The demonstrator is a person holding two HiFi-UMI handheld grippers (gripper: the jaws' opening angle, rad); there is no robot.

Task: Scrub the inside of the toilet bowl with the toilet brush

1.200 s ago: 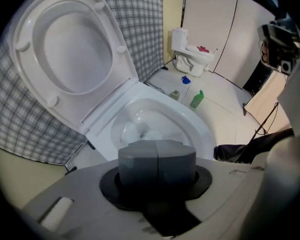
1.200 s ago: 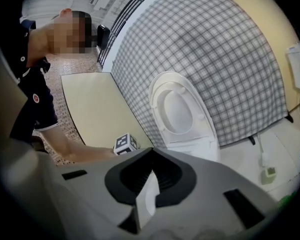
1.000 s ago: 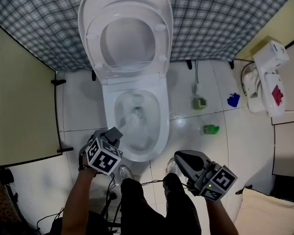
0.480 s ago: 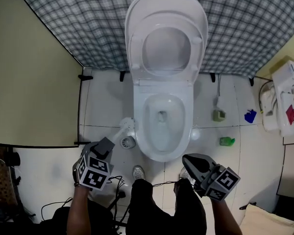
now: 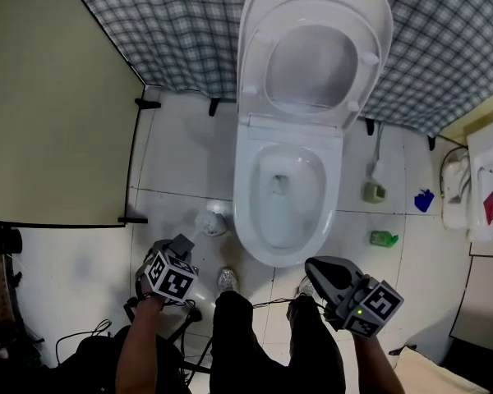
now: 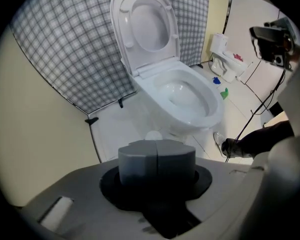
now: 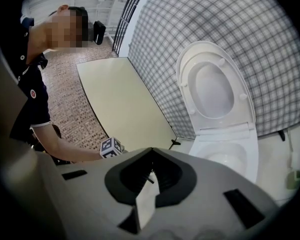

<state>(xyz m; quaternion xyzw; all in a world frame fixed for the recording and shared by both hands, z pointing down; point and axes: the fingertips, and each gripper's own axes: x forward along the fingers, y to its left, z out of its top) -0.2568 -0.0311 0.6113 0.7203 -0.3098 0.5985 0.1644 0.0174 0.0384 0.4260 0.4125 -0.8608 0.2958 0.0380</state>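
Note:
The white toilet (image 5: 289, 245) stands with lid and seat raised; its bowl (image 6: 184, 95) holds nothing. My left gripper (image 5: 185, 245) is low at the toilet's left, pointing steeply down and shut on the handle of the white toilet brush (image 5: 199, 230). The brush head sits in or just over its round holder (image 5: 211, 221) on the floor; in the left gripper view the holder (image 6: 152, 134) peeks out just above the closed grey jaws (image 6: 157, 160). My right gripper (image 5: 322, 271) hangs in front of the bowl's right side, jaw tips together with nothing in them (image 7: 150, 153).
A beige partition (image 5: 57, 105) closes the left side and a plaid wall (image 5: 189, 31) the back. Right of the toilet lie a green bottle (image 5: 384, 238), a green fitting (image 5: 373, 192), a blue object (image 5: 425, 200) and a white appliance (image 5: 485, 183). Cables (image 5: 177, 327) trail by my shoes.
The left gripper lifted the brush out of the bowl and carried it left and down to the holder on the floor. The right gripper shifted only slightly.

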